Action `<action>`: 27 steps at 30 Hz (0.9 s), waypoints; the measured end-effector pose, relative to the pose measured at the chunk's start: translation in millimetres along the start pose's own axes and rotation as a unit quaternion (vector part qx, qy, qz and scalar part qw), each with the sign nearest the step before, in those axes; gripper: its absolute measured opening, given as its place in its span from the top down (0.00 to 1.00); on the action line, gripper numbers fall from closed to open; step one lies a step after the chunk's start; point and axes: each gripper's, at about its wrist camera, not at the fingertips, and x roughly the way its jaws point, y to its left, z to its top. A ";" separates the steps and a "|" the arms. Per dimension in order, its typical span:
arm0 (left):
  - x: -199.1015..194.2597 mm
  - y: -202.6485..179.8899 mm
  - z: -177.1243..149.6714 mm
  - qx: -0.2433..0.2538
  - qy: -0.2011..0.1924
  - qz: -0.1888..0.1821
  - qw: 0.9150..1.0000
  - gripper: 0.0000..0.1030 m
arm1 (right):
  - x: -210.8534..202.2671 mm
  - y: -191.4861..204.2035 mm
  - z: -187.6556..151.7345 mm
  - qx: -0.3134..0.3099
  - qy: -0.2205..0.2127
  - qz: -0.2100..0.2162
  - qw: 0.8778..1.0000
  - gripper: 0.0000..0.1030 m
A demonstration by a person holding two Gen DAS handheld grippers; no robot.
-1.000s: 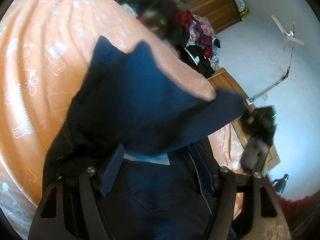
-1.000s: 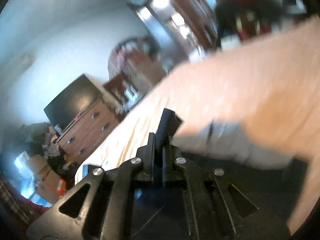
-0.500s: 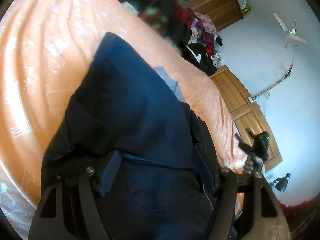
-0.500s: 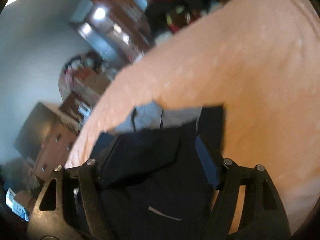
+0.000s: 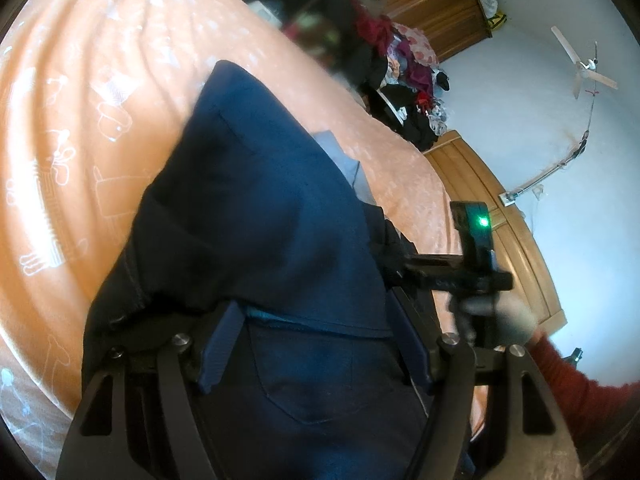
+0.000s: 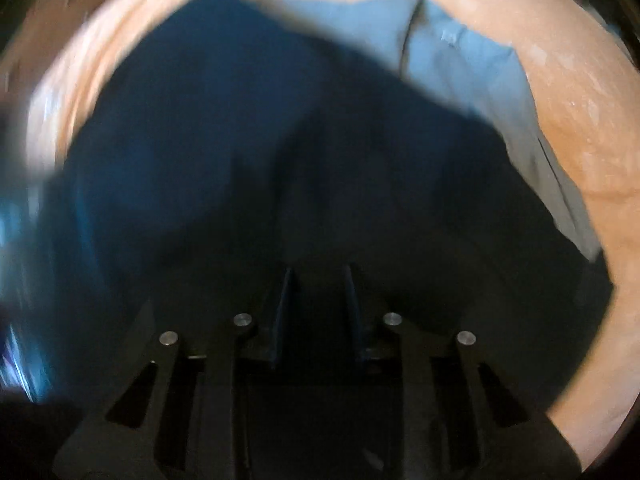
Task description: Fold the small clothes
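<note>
While the left gripper (image 5: 316, 344) is spread wide with nothing pinched, the dark blue garment (image 5: 256, 216) is lying under and between its fingers, folded over on the orange bedsheet (image 5: 72, 128). Over on the right gripper (image 6: 318, 312), the jaws are held partly apart right over the dark cloth; whether anything is caught there can't be told, it's too dark and blurry. A paler lining (image 6: 460, 60) is left sticking out at the far edge. So one fold looks done, probably another plus some tidying is left. A clothes pile (image 5: 404, 80) is waiting further back.
</note>
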 end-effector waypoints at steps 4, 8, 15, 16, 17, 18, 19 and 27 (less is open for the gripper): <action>-1.3 5.7 1.0 -0.002 0.000 -0.009 1.000 0.28 | -16.3 -20.0 -75.1 -0.007 0.064 -0.012 0.998 0.73; -2.2 9.3 1.2 -0.002 -0.001 -0.015 1.000 0.27 | -30.8 -58.4 -150.6 0.058 0.073 -0.066 0.993 0.54; -3.5 10.2 2.3 -0.005 0.000 -0.015 1.000 0.27 | -68.1 -111.5 -192.9 0.243 -0.118 0.037 0.962 0.37; -4.4 8.8 2.6 -0.006 0.003 -0.011 1.000 0.27 | -64.2 -119.2 -194.1 0.265 -0.134 0.051 0.954 0.37; -7.5 4.7 2.7 -0.007 0.007 -0.002 1.000 0.27 | -58.6 -126.7 -194.4 0.288 -0.145 0.056 0.945 0.37; -11.9 -0.2 2.0 -0.006 0.005 0.001 1.000 0.27 | -53.6 -131.3 -194.4 0.305 -0.151 0.062 0.938 0.37; -17.5 -4.7 0.3 -0.004 0.001 0.002 1.000 0.26 | -46.8 -135.2 -195.4 0.322 -0.155 0.077 0.931 0.36; -96.2 -16.0 -31.6 0.008 -0.041 0.070 0.997 0.23 | -54.0 -112.8 -183.2 0.279 -0.169 0.049 0.944 0.90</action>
